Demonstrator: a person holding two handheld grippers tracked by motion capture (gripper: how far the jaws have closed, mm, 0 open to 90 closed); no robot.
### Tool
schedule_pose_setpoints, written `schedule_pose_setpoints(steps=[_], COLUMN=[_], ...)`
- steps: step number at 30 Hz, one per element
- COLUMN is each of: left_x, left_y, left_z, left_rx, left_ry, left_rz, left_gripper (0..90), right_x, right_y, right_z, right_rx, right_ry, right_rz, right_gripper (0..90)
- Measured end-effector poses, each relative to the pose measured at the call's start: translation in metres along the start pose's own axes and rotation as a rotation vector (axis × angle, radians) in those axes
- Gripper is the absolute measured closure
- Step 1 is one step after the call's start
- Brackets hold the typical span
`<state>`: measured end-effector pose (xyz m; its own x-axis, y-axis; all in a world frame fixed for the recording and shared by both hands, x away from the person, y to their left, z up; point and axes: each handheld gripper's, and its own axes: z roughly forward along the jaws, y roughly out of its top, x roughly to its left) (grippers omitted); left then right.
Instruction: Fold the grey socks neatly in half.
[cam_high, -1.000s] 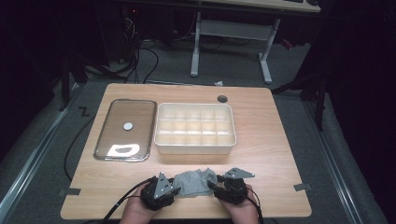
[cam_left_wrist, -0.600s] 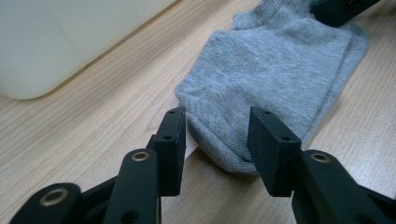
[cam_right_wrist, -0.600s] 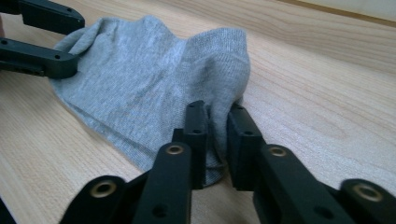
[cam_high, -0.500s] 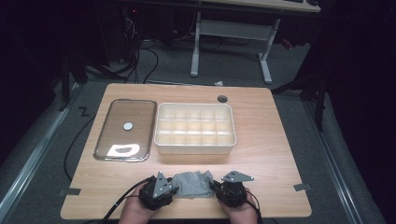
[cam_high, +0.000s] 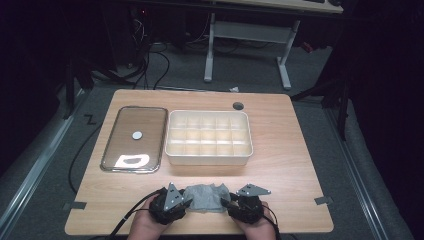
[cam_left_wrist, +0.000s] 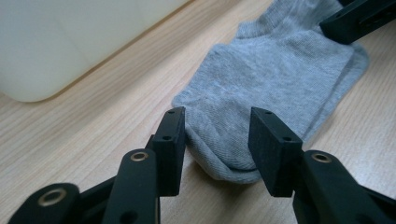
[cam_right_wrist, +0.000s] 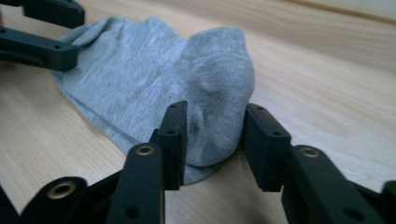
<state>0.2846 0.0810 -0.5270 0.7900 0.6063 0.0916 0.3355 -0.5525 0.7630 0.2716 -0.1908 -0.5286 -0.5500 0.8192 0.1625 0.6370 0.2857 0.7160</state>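
- The grey sock (cam_high: 206, 197) lies flat on the table (cam_high: 290, 150) at its near edge, between my two grippers and just in front of the white compartment box (cam_high: 208, 137)
- My left gripper (cam_left_wrist: 215, 140) has its jaws apart, straddling one end of the sock; one pad touches the fabric, the other stands off it, so nothing is clamped yet
- My right gripper (cam_right_wrist: 212, 140) brackets the other, bunched end; the jaws press the sides of the fold, but I judge this as not fully closed on it
- Risk: if I lift now, the left end would likely slip out, since only one pad bears on it
- Risk: closing too high could catch just the top layer, and the sock would unfold or hang crooked
- Risk: pulling the two ends unevenly may drag the sock off the table edge toward me
- The metal tray (cam_high: 134, 138) sits well apart, out of harm's way
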Motion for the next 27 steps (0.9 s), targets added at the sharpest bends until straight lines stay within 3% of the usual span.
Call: schedule_pose_setpoints(steps=[3, 6, 11, 17, 18, 20, 24, 25, 27], left_x=[-0.002, -0.002, 0.0, 0.004, 0.0, -0.005, -0.016, -0.016, -0.021], left_y=[-0.001, -0.001, 0.0, 0.012, 0.023, 0.032, 0.047, 0.047, 0.05], left_z=[0.002, 0.002, -0.001, -0.008, -0.005, 0.003, 0.035, 0.035, 0.055], left_rx=[0.003, 0.003, -0.002, -0.071, -0.096, -0.105, -0.041, -0.041, 0.008], left_ry=[-0.002, -0.002, 0.005, -0.001, -0.032, -0.048, -0.054, -0.054, -0.057], left_rz=[0.008, 0.009, 0.004, -0.064, -0.091, -0.089, -0.08, -0.08, -0.087], left_gripper=[57.6, 57.9, 57.5, 57.9, 59.5, 61.4, 65.4, 65.6, 66.6], right_x=[0.003, 0.007, 0.006, 0.0, -0.003, -0.005, -0.009, -0.009, -0.015], right_y=[0.0, 0.0, 0.001, 0.005, 0.006, 0.007, 0.008, 0.008, 0.008], right_z=[0.001, 0.003, 0.0, -0.009, -0.01, -0.011, -0.011, -0.011, -0.012], right_rx=[0.002, 0.011, 0.009, -0.028, -0.035, -0.036, -0.044, -0.044, -0.051], right_ry=[0.007, 0.028, 0.01, -0.006, -0.004, -0.005, -0.001, -0.001, 0.0], right_rz=[-0.041, -0.051, -0.04, -0.026, -0.018, -0.01, -0.011, -0.011, 0.006], right_gripper=[71.3, 80.2, 83.8, 84.3, 84.3, 84.4, 84.4, 84.4, 84.3])
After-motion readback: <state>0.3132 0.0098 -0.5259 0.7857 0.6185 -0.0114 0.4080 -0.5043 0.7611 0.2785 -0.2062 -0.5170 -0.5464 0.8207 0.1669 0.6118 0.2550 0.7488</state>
